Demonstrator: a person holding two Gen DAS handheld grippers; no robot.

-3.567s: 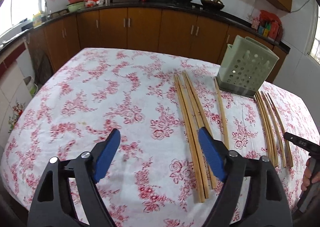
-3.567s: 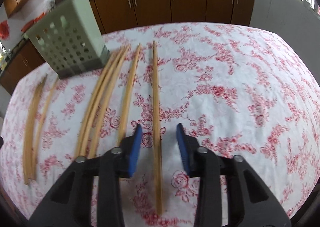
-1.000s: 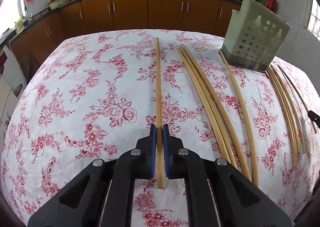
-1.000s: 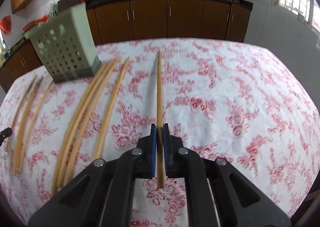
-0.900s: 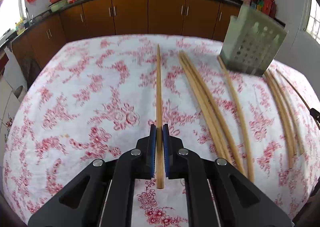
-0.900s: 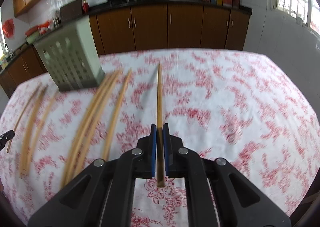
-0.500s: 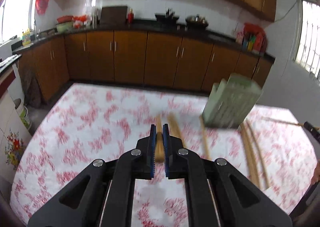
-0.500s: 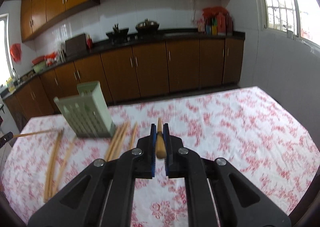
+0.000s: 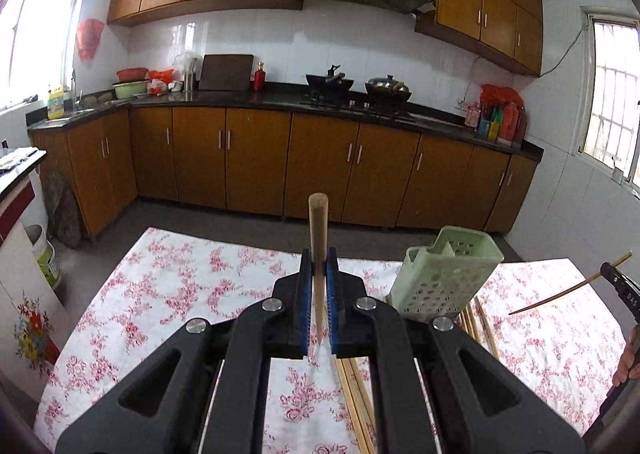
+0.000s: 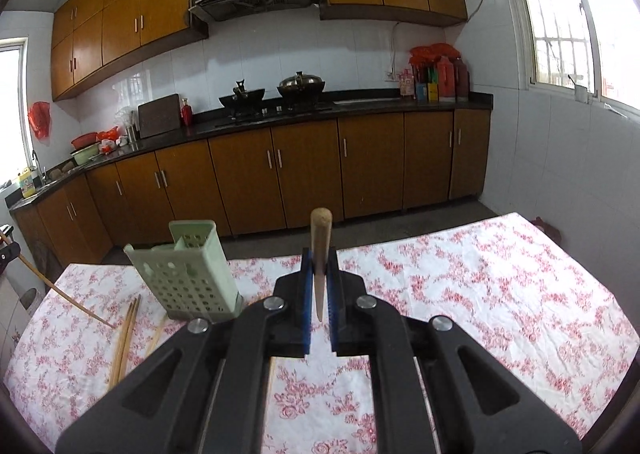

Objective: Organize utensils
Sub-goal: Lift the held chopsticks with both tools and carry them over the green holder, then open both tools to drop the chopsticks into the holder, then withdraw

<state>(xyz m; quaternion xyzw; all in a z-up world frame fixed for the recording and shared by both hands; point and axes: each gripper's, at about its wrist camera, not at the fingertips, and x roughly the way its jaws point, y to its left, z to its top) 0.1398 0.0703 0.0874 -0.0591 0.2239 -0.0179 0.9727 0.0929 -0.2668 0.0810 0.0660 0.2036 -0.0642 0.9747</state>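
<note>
**A:** What do you have, biggest first?

**B:** I see the table [image 9: 168, 294] in its red-flowered cloth, then one green perforated holder [image 9: 444, 282] standing tilted on it. My left gripper [image 9: 319, 294] is pinched on one chopstick [image 9: 318, 238], whose thick end sticks up past the blue pads. My right gripper [image 10: 319, 294] is pinched on another chopstick [image 10: 321, 242] the same way. Both are lifted clear of the cloth.

**A:** Loose ones?

**B:** Loose chopsticks [image 10: 126, 330] lie beside the holder; I can't count them exactly. Any lettering is too small to read.
</note>
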